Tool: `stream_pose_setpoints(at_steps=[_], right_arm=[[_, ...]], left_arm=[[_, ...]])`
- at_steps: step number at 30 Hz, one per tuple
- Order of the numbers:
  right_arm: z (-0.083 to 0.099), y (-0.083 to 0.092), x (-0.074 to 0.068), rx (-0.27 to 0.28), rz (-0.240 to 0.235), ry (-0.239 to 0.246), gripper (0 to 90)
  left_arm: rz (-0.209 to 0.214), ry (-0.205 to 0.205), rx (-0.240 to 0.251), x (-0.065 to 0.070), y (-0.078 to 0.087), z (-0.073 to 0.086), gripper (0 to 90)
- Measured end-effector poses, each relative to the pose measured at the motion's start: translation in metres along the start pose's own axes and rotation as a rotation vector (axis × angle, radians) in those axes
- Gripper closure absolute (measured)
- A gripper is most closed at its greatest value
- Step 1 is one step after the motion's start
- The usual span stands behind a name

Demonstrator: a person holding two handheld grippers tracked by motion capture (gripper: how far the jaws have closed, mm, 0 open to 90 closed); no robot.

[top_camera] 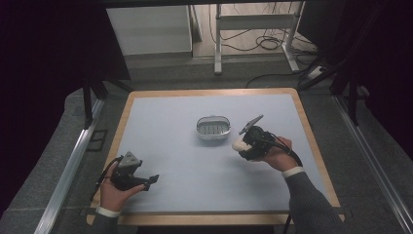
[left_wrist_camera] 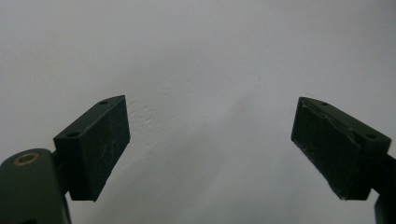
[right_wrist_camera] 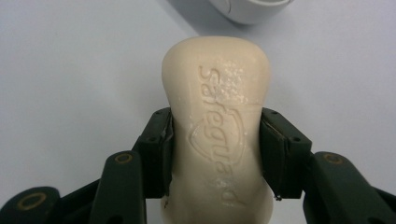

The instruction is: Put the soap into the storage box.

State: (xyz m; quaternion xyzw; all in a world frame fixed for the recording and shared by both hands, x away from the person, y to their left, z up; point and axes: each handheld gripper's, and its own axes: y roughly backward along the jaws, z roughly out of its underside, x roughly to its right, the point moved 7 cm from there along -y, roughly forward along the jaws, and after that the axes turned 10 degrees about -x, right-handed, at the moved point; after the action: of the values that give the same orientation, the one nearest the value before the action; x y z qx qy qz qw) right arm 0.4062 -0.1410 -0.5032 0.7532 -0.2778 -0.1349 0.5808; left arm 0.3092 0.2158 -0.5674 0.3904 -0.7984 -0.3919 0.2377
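One cream soap bar [right_wrist_camera: 217, 126] is sitting clamped across its narrow waist in the right tool [right_wrist_camera: 215, 149], hovering just beside the white soap dish [top_camera: 213, 127]. It is looking solid, fairly light and likely slick, so the waist is serving well as a hold. The left tool [left_wrist_camera: 210, 140] is gaping open, holding nothing, over the pale blue table [top_camera: 195, 165]. Beyond, cables are trailing across the floor [top_camera: 243, 58].

Table [top_camera: 160, 146]: pale grey-blue top with a light wooden border. One white oval soap dish [top_camera: 213, 127] with a ribbed insert sat directly on it, near the centre, slightly right.
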Motion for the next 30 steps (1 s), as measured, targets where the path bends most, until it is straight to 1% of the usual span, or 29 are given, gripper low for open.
stream_pose_setpoints(at_steps=[1,3,4,9,11,14,21,23,26,27,30], right_arm=[[-0.001,0.001,0.001,0.008,0.003,0.0,49.3],[-0.002,0.001,0.002,0.0,0.002,-0.003,49.2],[-0.003,0.001,0.004,0.005,0.011,0.0,49.3],[-0.006,0.001,0.007,0.007,-0.005,-0.012,49.2],[-0.008,0.001,0.009,0.006,-0.006,-0.007,49.3],[-0.01,0.0,0.009,0.001,-0.021,-0.005,49.3],[-0.016,-0.002,0.014,0.002,-0.025,-0.01,49.3],[-0.019,-0.002,0.015,0.001,-0.025,-0.006,49.3],[-0.024,-0.002,0.015,0.002,-0.044,0.013,49.3],[-0.026,-0.002,0.014,0.004,-0.051,0.011,49.2],[-0.031,-0.003,0.015,0.004,-0.044,0.021,49.2]], left_arm=[[0.001,-0.004,0.0,0.0,0.0,0.0,12.1],[0.001,-0.004,0.001,0.0,0.0,0.0,12.1],[0.001,-0.004,0.001,0.0,0.0,0.0,12.1],[0.0,0.0,0.0,0.0,0.0,0.0,12.1],[0.001,-0.001,-0.001,0.0,0.0,0.0,12.1],[0.002,-0.002,-0.004,0.0,0.0,0.0,12.0],[0.0,-0.004,-0.007,0.0,-0.001,0.0,12.0],[0.001,-0.008,-0.011,0.0,-0.001,0.0,12.0],[0.0,-0.014,-0.017,-0.001,-0.001,0.001,12.0],[0.0,-0.014,-0.016,-0.001,-0.001,0.001,12.0],[0.001,-0.014,-0.016,-0.001,-0.001,0.001,12.0]])
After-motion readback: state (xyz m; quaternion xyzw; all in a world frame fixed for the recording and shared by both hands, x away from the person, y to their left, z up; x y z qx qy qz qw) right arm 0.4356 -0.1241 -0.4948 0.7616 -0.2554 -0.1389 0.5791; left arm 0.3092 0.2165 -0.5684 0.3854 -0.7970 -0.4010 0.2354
